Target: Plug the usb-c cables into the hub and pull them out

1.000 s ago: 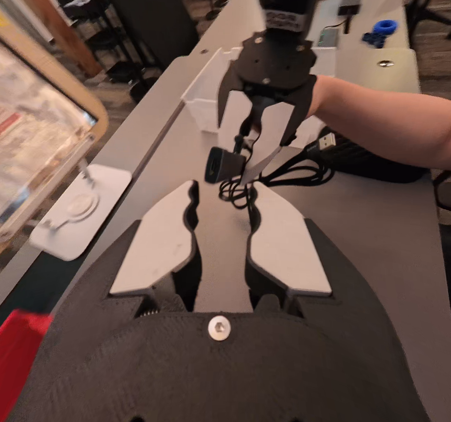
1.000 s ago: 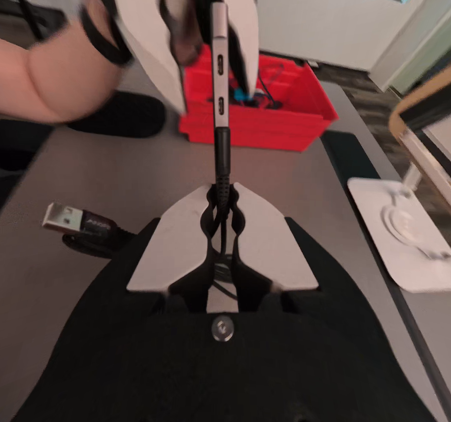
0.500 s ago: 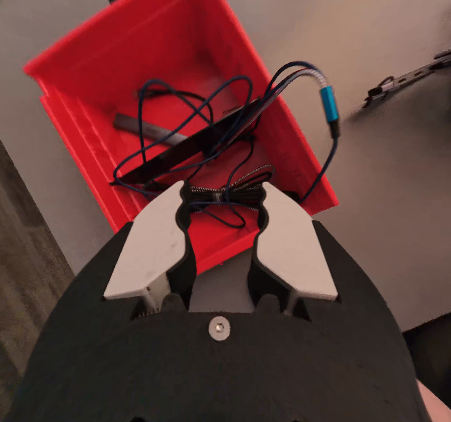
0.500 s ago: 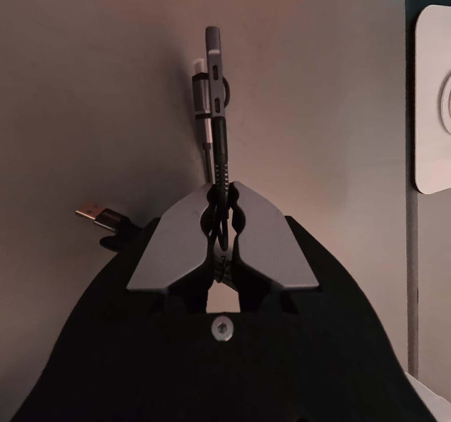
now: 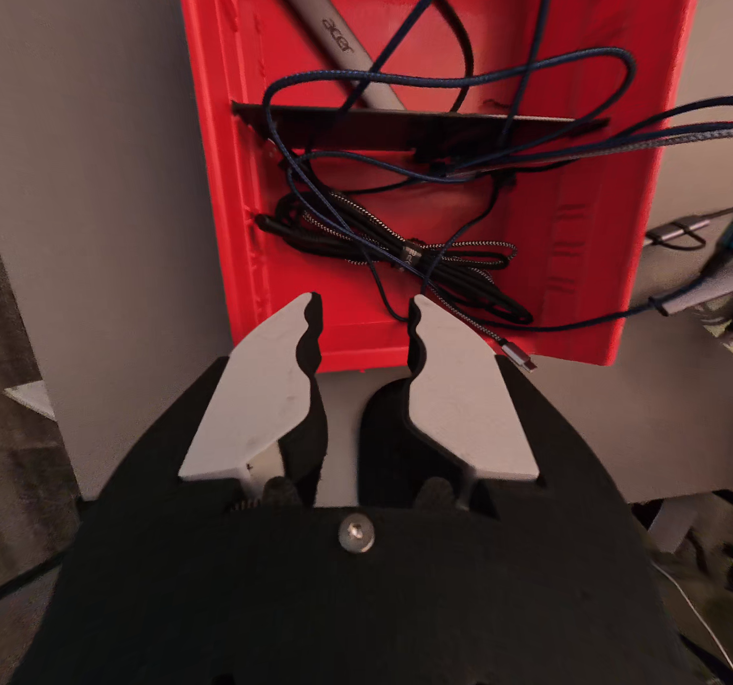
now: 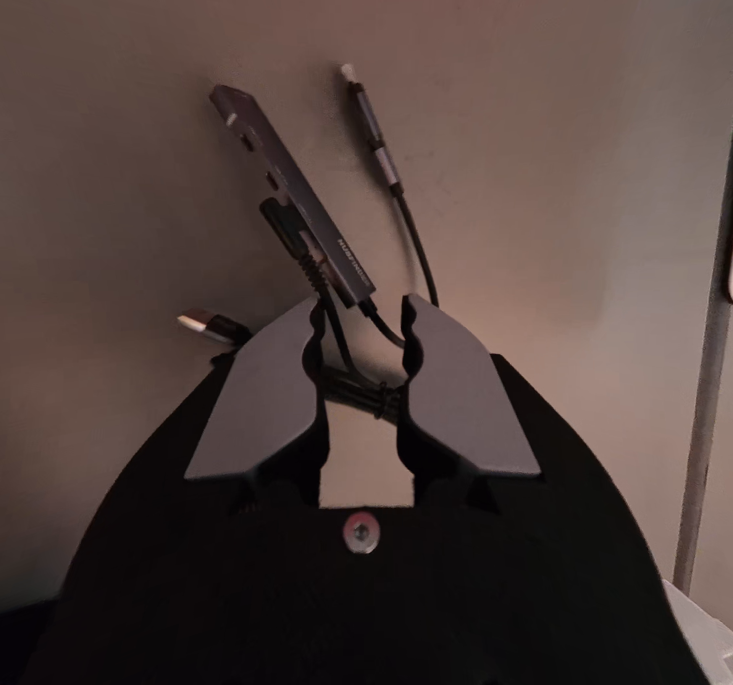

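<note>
In the right wrist view a slim grey USB hub [image 6: 293,198] lies on the table with a black cable plug [image 6: 287,230] in its side port. The hub's own grey lead and plug [image 6: 377,150] lie to its right. My right gripper [image 6: 359,305] is open just behind the hub, with black cable running between its fingers. In the left wrist view my left gripper [image 5: 363,303] is open and empty over the near wall of a red bin [image 5: 575,230]. The bin holds a tangled blue braided cable [image 5: 436,79] and a bundled black-and-white braided cable [image 5: 400,249] whose silver plug [image 5: 517,358] hangs over the rim.
A second grey hub-like bar [image 5: 329,31] and a black strip [image 5: 396,126] lie in the bin. A USB-A plug [image 6: 206,325] lies left of my right gripper. A table seam [image 6: 706,309] runs along the right. More cables [image 5: 682,230] lie right of the bin. Left tips to right tips: about 40 cm.
My right gripper has opened and let go of the cable; the hub has dropped flat onto the table. My left gripper swung from the right gripper to the red bin and now sits closer over it.
</note>
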Demonstrator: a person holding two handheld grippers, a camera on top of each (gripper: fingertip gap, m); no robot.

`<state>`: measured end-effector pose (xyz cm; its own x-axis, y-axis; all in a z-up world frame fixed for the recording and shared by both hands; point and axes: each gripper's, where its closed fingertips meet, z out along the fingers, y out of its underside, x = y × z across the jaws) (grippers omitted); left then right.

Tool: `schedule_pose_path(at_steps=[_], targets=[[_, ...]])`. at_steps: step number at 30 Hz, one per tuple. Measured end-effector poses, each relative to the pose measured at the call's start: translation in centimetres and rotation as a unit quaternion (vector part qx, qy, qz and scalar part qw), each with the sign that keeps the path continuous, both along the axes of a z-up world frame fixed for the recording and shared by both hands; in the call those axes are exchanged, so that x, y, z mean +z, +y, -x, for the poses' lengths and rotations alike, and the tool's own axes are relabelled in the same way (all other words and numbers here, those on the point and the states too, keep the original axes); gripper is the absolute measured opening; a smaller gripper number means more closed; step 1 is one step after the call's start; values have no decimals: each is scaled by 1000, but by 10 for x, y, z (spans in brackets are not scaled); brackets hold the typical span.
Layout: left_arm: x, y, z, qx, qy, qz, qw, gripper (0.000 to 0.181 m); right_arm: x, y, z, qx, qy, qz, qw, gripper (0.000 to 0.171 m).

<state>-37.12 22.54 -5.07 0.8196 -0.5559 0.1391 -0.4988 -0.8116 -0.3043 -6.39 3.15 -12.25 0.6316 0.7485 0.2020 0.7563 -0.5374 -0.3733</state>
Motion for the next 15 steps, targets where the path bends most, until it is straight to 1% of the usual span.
schedule_pose_path(at_steps=[5,9,12,14,15], targets=[[-13,5,-2,14,12,24,1000,40,34,-26,9,21,59,13,998,41],[-24,7,-3,37,23,49,998,33,59,-29,10,30,94,-22,995,42],[-32,10,-11,67,-2,77,995,19,63,-29,9,29,99,-28,994,42],[-39,15,-8,97,7,84,992,14,60,-30,9,32,91,-23,995,41],[-43,16,-4,107,17,87,990,15,58,-30,10,35,86,-21,996,41]])
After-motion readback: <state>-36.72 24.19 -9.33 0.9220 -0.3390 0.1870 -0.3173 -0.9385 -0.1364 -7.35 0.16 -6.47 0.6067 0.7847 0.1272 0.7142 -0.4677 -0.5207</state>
